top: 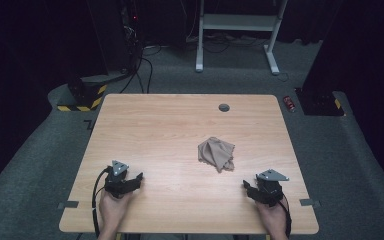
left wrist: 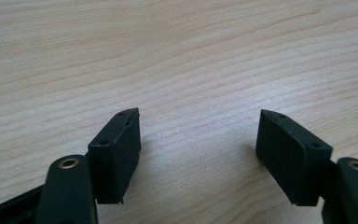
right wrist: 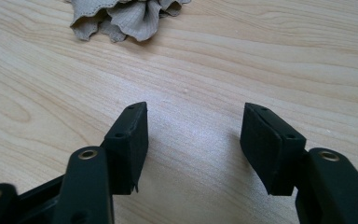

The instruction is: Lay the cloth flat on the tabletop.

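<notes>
A crumpled tan cloth (top: 216,153) lies on the wooden table (top: 170,130), right of its middle; its ruffled edge shows at the top of the right gripper view as cloth (right wrist: 126,16). My left gripper (top: 139,178) rests near the front left, held by a hand, jaws apart over bare wood (left wrist: 198,135). My right gripper (top: 246,186) sits near the front right, just short of the cloth, also open with nothing between its fingers (right wrist: 193,130).
A small dark round grommet (top: 224,107) sits in the table near its far edge. Beyond the table stand a white desk frame (top: 237,30), black equipment with cables, and a yellow-black striped base (top: 82,97) on grey carpet.
</notes>
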A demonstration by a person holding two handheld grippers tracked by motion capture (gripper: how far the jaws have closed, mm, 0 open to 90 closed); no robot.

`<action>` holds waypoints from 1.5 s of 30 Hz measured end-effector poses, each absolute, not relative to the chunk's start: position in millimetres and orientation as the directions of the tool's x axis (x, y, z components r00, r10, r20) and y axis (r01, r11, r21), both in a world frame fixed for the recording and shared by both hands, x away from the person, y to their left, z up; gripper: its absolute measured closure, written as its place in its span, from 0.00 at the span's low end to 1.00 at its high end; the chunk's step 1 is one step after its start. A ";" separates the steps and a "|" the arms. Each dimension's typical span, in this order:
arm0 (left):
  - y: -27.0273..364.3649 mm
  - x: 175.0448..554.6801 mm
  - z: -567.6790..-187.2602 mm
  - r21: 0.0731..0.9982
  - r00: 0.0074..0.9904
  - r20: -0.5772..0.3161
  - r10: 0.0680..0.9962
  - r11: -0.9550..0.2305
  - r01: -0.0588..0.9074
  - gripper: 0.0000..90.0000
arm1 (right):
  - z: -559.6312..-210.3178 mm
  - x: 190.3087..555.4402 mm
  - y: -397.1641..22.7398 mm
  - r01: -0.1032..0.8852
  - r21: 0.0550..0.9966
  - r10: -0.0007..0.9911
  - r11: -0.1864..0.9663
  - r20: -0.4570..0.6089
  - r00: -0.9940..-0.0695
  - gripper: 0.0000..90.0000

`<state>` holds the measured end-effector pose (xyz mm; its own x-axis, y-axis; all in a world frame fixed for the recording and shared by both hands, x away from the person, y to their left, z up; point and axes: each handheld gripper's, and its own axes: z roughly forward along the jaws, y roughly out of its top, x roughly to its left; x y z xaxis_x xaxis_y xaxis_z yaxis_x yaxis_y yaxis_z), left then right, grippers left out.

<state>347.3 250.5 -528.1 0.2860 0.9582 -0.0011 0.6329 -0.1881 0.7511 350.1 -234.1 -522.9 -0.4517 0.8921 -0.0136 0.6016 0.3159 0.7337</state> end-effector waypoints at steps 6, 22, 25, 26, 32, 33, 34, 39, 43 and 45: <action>250.4 347.3 -528.1 0.751 0.287 -0.001 0.958 -0.188 0.633 0.34 | -522.6 350.1 -234.1 0.603 0.736 0.896 0.307 -0.009 -0.444 0.53; 250.4 347.4 -528.0 0.751 0.286 -0.002 0.958 -0.188 0.633 0.34 | -506.6 363.9 -194.2 0.561 0.760 0.845 0.328 0.029 -0.533 0.58; 250.4 347.3 -528.0 0.750 0.287 -0.002 0.958 -0.188 0.634 0.34 | -500.8 370.4 -180.6 0.541 0.769 0.829 0.340 0.027 -0.558 0.59; 250.4 347.3 -528.0 0.750 0.287 -0.002 0.958 -0.188 0.634 0.34 | -499.6 372.2 -177.7 0.535 0.771 0.825 0.345 0.023 -0.565 0.59; 250.4 347.4 -528.0 0.750 0.287 -0.002 0.958 -0.188 0.634 0.34 | -495.7 387.7 -153.2 0.522 0.759 0.805 0.390 -0.005 -0.594 0.59; 250.4 347.3 -528.1 0.751 0.286 -0.002 0.958 -0.187 0.633 0.34 | -495.9 390.1 -150.2 0.527 0.757 0.806 0.386 0.000 -0.591 0.59; 250.4 347.4 -528.0 0.750 0.287 -0.002 0.958 -0.188 0.634 0.34 | -496.2 393.0 -147.5 0.523 0.756 0.805 0.393 -0.007 -0.594 0.59; 250.4 347.4 -528.0 0.751 0.287 -0.002 0.958 -0.188 0.633 0.34 | -499.3 404.8 -134.5 0.532 0.742 0.807 0.408 -0.020 -0.590 0.57; 250.4 347.4 -528.1 0.751 0.286 -0.001 0.958 -0.188 0.633 0.34 | -503.7 413.2 -128.1 0.549 0.728 0.816 0.411 -0.025 -0.578 0.56; 250.4 347.4 -528.0 0.751 0.286 -0.002 0.958 -0.188 0.634 0.34 | -507.2 418.0 -125.9 0.563 0.717 0.824 0.410 -0.027 -0.566 0.56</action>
